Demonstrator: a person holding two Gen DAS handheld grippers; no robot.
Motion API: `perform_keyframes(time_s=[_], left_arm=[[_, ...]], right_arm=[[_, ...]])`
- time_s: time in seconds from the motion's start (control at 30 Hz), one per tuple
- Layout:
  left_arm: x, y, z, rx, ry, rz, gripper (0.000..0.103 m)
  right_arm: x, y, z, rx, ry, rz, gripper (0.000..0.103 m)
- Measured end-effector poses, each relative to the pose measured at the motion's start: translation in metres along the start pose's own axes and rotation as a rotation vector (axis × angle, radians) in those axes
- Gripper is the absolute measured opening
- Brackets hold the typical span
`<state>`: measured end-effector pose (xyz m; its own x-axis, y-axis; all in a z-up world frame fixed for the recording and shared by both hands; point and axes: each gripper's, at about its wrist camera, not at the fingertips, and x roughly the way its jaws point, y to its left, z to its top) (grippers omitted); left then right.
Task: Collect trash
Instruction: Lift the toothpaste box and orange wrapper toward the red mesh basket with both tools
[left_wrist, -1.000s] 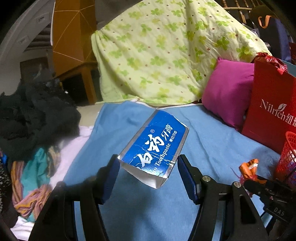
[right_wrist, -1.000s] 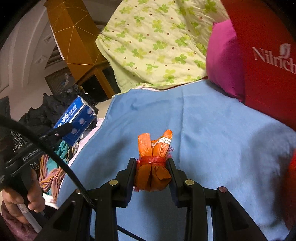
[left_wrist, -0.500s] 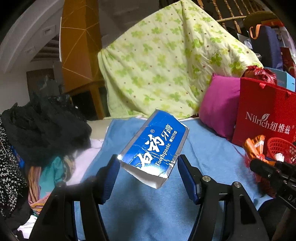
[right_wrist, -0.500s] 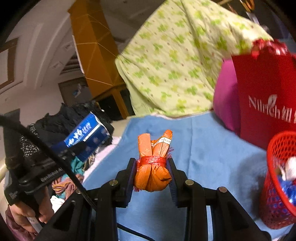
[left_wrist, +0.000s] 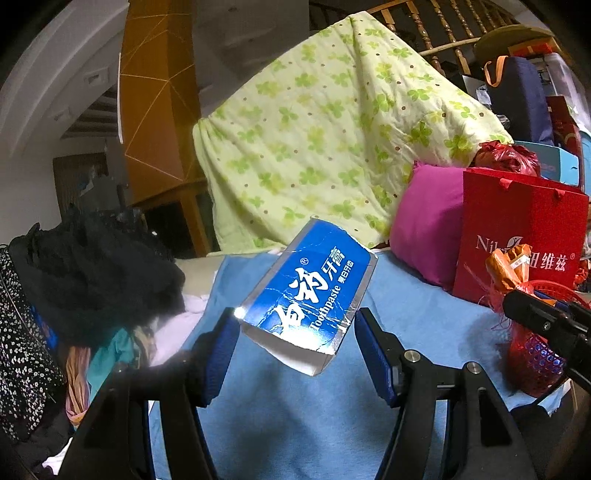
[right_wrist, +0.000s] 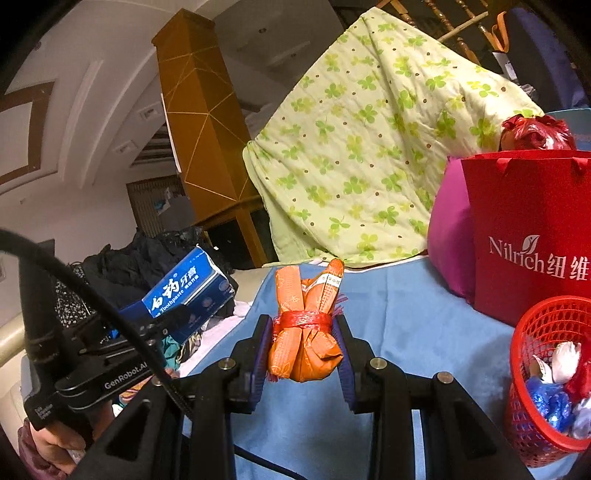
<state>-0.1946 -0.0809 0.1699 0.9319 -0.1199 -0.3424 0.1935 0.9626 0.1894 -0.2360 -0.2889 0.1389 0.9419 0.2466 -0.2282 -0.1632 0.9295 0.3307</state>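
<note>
My left gripper (left_wrist: 295, 330) is shut on a blue toothpaste box (left_wrist: 308, 288), held tilted in the air above the blue sheet (left_wrist: 295, 413). In the right wrist view that box (right_wrist: 186, 284) shows at the left. My right gripper (right_wrist: 302, 330) is shut on an orange wrapper bundle (right_wrist: 304, 332) tied with a red band. A red mesh basket (right_wrist: 535, 325) with several crumpled wrappers in it stands at the lower right. In the left wrist view the orange bundle (left_wrist: 504, 264) hangs just above the basket (left_wrist: 532, 373).
A red paper bag (right_wrist: 532, 229) and a magenta pillow (left_wrist: 424, 229) stand behind the basket. A green clover quilt (left_wrist: 325, 140) is draped at the back. Dark clothes (left_wrist: 92, 266) are heaped on the left. A hand (right_wrist: 59, 443) grips the left tool.
Both grippers have risen with their loads, and the views have tilted up. The red basket has come into the right wrist view. The orange bundle now hangs over it.
</note>
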Motion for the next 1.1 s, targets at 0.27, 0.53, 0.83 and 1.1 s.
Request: perform_keyframes(time_s=[0.27,0.53,0.83,1.1], left_arm=[[-0.005,-0.009,0.002,0.022,-0.005,-0.006,0.066],[-0.006,-0.017,0.002,0.039,0.004,-0.022,0.066],[-0.006,-0.029,0.001,0.058,0.01,-0.041,0.066],[-0.006,-0.039,0.0,0.069,0.02,-0.069,0.066]], right_arm=[[-0.01,-0.003,0.002,0.005,-0.021,-0.007,0.035],[-0.024,-0.005,-0.001,0.02,-0.041,-0.026,0.035],[-0.038,-0.014,-0.001,0.049,-0.057,-0.048,0.035],[-0.049,-0.022,-0.001,0.069,-0.064,-0.065,0.035]])
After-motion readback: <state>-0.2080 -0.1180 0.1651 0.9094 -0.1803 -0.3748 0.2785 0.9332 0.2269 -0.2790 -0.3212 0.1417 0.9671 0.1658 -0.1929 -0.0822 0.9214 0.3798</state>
